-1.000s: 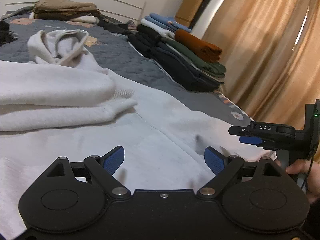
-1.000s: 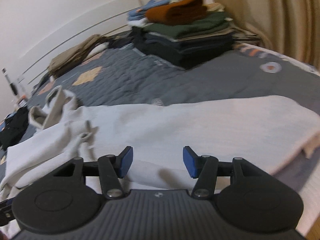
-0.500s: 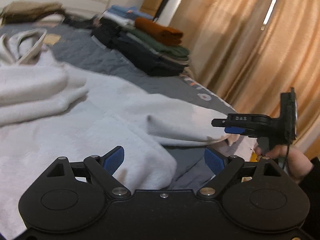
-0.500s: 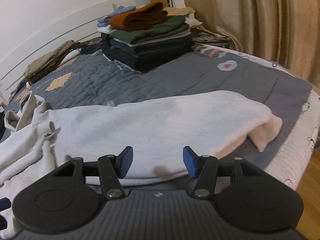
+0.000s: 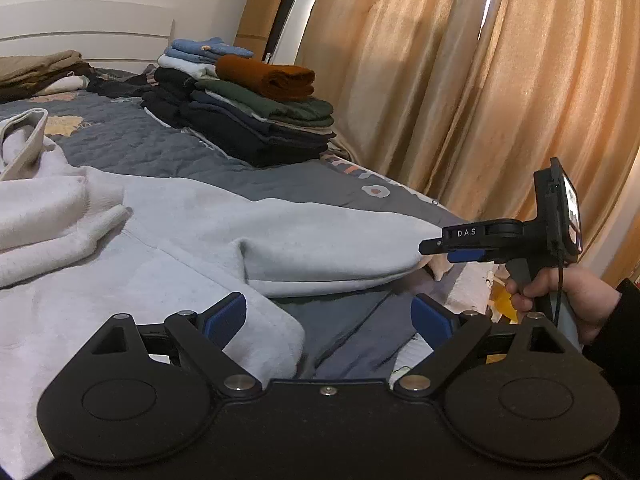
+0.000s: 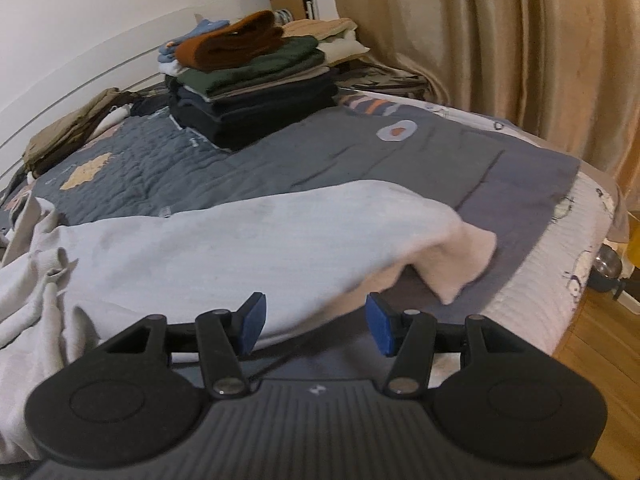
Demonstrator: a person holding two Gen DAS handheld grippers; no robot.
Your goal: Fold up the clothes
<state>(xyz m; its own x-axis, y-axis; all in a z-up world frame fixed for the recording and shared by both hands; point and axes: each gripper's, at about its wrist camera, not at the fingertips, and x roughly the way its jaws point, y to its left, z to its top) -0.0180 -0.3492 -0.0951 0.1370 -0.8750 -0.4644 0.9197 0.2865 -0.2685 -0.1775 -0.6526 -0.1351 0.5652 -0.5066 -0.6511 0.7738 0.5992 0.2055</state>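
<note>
Both my tools released, grasping nothing. Left tool (image 5: 328, 316) above hem of white sweatshirt (image 5: 168, 248). Right tool (image 6: 316, 320) just before its folded-over sleeve. Sweatshirt lies on bed (image 6: 360, 160); folded stack (image 6: 248, 92) well behind.

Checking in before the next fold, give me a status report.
Both claws open, left, right, holding nothing. White sweatshirt spread on bed, one flap doubled over. Folded stack sits well clear.

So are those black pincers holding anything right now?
Nothing: left gripper and right gripper are both open, beside the pale grey sweatshirt.
</note>
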